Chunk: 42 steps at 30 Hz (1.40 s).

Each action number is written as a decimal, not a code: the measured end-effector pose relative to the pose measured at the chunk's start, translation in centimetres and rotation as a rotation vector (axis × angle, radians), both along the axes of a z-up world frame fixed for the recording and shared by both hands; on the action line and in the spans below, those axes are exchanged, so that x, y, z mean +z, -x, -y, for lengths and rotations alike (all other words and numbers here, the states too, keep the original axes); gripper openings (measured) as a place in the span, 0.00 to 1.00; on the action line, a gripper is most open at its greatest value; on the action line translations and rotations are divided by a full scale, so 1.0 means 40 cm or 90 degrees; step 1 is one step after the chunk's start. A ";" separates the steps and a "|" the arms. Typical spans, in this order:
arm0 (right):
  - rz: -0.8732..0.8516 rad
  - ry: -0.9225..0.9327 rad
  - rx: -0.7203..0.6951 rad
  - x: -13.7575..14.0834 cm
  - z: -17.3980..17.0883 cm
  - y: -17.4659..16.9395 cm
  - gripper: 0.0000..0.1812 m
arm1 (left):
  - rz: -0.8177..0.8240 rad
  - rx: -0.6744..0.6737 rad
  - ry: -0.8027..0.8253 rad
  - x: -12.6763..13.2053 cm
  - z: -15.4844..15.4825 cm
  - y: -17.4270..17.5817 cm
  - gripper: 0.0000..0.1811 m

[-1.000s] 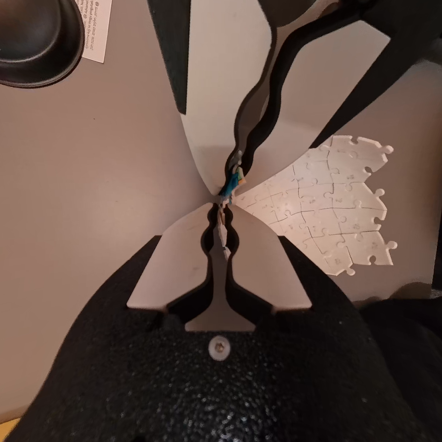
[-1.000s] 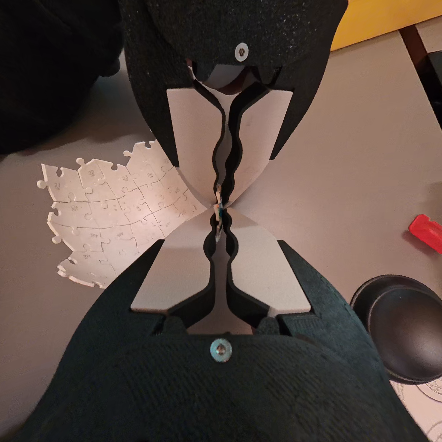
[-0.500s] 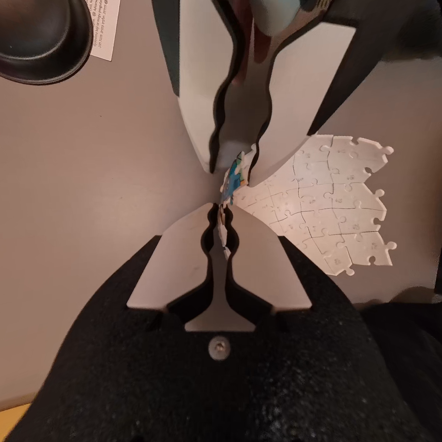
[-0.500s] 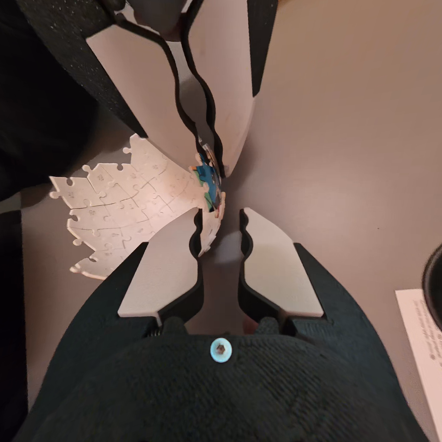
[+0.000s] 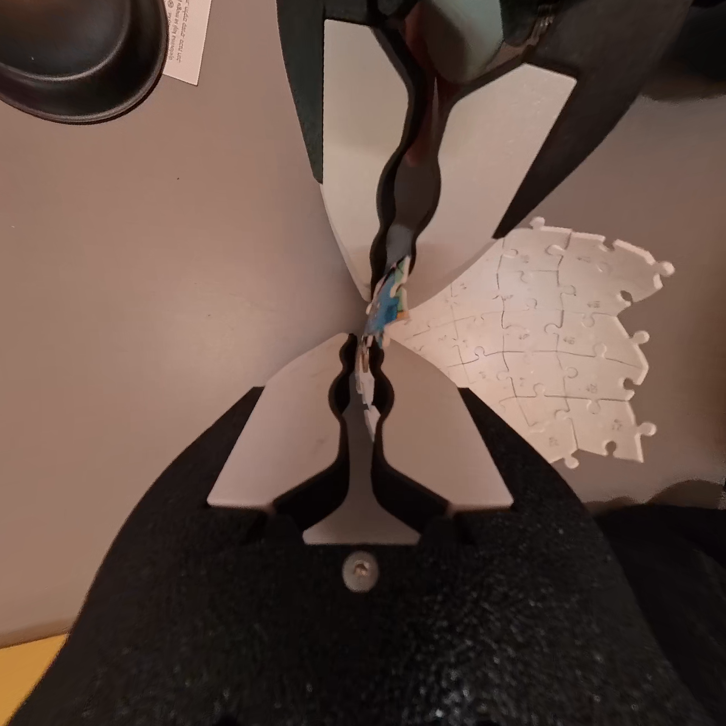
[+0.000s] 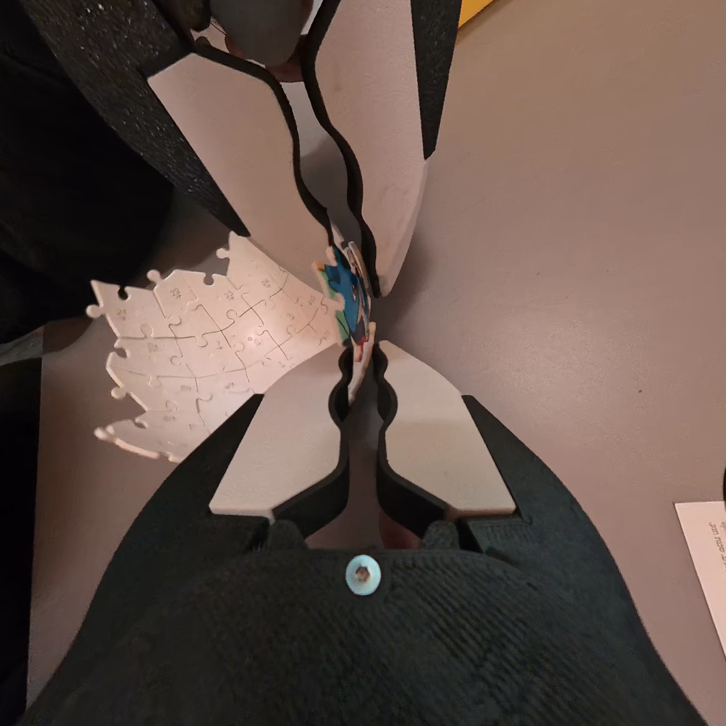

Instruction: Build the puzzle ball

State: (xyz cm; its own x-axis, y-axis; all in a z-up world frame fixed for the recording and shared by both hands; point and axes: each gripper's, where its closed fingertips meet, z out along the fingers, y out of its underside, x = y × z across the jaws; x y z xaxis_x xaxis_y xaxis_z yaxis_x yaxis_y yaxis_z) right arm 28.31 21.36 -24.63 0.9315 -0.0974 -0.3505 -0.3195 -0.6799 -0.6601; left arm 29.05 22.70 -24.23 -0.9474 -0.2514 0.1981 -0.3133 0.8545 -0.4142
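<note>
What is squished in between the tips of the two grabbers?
A small curved puzzle piece, blue-printed outside, at the white puzzle shell's edge, spans from left gripper to right gripper. Both wrist views show it.

Left tool (image 5: pixel 365 345): grainy black plastic body, pale grey finger plates, wavy black pads; right tool (image 6: pixel 359 353) alike; silver screw (image 6: pixel 362 580) centred.

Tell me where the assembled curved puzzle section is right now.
The curved puzzle section is pinched at one edge between the left gripper and right gripper; it spreads right in the left wrist view, left in the right.
</note>
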 end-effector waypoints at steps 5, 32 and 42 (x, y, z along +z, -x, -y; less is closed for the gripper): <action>0.034 0.000 0.004 -0.005 -0.004 0.000 0.07 | 0.002 -0.001 -0.008 -0.001 0.000 0.001 0.02; 0.094 -0.033 0.026 0.022 -0.037 -0.005 0.03 | -0.007 0.002 0.020 0.020 -0.026 0.012 0.08; 0.127 -0.009 -0.005 0.031 -0.029 -0.015 0.03 | -0.029 0.033 0.051 0.041 -0.053 0.022 0.21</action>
State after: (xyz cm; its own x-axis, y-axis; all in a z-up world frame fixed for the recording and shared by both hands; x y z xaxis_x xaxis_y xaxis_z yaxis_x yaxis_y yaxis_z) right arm 28.90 22.53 -23.37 0.9818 -0.1008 -0.1609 -0.1866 -0.6683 -0.7201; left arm 28.17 24.81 -22.59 -0.9232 -0.2819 0.2612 -0.3762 0.8016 -0.4646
